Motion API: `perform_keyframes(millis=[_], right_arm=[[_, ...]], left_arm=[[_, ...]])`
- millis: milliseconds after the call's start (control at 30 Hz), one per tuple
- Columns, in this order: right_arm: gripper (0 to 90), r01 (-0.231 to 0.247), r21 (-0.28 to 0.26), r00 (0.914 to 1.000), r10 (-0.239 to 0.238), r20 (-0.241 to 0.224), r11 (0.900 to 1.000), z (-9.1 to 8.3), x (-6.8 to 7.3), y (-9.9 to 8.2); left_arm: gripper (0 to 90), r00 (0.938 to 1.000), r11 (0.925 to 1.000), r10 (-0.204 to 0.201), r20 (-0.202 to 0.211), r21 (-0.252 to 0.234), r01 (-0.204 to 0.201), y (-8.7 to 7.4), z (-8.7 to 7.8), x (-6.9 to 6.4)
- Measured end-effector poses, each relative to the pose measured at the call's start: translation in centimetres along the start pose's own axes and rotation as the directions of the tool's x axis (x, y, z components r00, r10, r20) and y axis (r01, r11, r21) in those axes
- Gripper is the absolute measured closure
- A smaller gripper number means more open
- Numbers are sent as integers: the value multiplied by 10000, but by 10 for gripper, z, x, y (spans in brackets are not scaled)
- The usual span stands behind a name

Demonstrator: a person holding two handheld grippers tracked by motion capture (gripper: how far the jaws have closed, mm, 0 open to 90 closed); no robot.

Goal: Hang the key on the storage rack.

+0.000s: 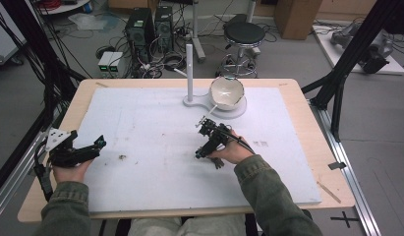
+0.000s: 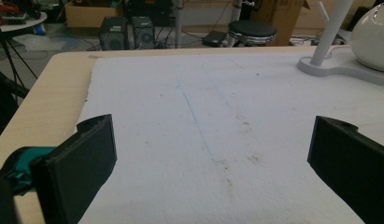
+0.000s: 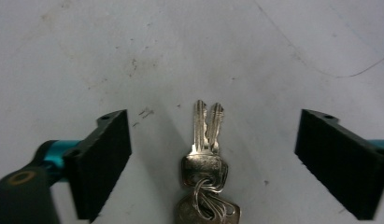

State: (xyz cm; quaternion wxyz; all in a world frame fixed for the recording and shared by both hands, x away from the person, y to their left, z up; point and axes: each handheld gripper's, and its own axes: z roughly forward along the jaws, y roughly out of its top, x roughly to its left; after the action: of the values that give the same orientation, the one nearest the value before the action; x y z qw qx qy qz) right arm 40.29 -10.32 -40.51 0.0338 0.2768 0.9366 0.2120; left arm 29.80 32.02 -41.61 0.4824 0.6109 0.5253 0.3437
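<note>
- A wooden desk (image 1: 307,129) is covered by a white mat (image 1: 155,123) that reaches nearly to its edges.
- The left gripper (image 1: 99,144) is held low by the left hand (image 1: 72,169) near the desk's left edge, towards the front corner; its fingers (image 2: 82,163) are spread wide apart with nothing but bare mat seen between them.
- The right gripper (image 1: 198,155) is held by the right hand (image 1: 234,152) over the middle of the mat, tilted downward.
- In the right gripper view its fingers (image 3: 103,158) are seen wide apart, and a bunch of keys (image 3: 206,172) on a ring lies flat on the mat between them, touched by neither finger.
- A white stand (image 1: 189,73) with an upright post is placed near the desk's far edge, and a pale round bowl-like object (image 1: 227,92) is carried on its base.
- A dark stain (image 1: 122,157) is seen on the mat between the two grippers.
</note>
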Motion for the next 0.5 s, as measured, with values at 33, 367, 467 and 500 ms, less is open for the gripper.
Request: perform_keyframes(millis=[33, 367, 467, 500], right_arm=[[156, -52, 86, 10000, 52, -71, 10000, 1, 0, 0], [437, -220, 625, 9998, 220, -3, 9978, 4, -1, 4], [481, -217, 826, 9997, 207, 125, 9963, 4, 0, 7], [493, -197, 880, 9998, 190, 94, 9959, 4, 1, 8]], left_arm=[[17, 10000, 10000, 7, -13, -12, -7, 0, 0, 0], [17, 10000, 10000, -38, -21, -24, 38, 0, 0, 2], [17, 10000, 10000, -33, -30, -34, 33, 0, 0, 1], [17, 10000, 10000, -51, -39, -46, 51, 0, 0, 2]])
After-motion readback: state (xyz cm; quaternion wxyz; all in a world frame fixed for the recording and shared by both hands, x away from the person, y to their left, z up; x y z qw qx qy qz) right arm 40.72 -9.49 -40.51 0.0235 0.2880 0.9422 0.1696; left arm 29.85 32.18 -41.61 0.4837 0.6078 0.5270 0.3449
